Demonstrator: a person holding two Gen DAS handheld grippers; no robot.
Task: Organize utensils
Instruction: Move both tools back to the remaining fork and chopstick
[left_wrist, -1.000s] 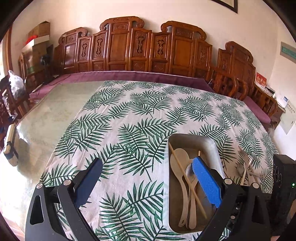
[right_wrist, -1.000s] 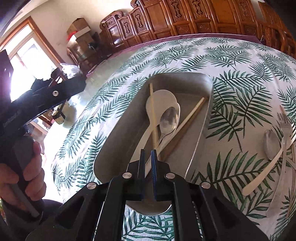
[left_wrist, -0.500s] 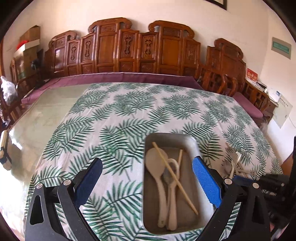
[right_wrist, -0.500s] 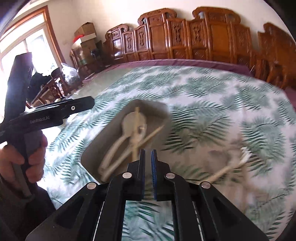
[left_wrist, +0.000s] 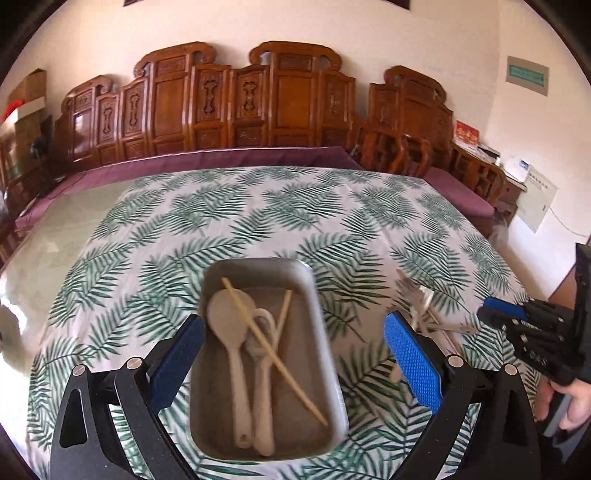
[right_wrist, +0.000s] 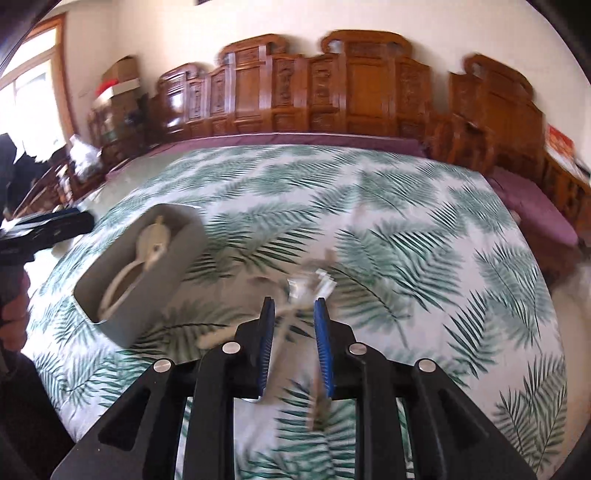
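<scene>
The left gripper (left_wrist: 293, 360) hangs with its 2 blue-padded fingers (left_wrist: 413, 363) spread wide and holding nothing, 1 on either side of the metal tray (left_wrist: 314, 295), above its near half. In the tray lie a pale rice paddle (left_wrist: 231, 325), a white spoon (left_wrist: 264, 373) and 2 chopsticks (left_wrist: 273, 360) crossing over them. To the right of the tray, loose utensils (left_wrist: 421, 299) lie in a blurred cluster on the leaf-print surface (left_wrist: 258, 221); individual pieces cannot be told apart. The right gripper (right_wrist: 293, 350) hovers over that cluster with its fingers (right_wrist: 323, 347) opening, a narrow gap between them, and nothing visibly gripped. Beyond the tray the cloth runs to a purple-edged far side, with carved wooden chairs (left_wrist: 240, 107) along the wall behind it.
</scene>
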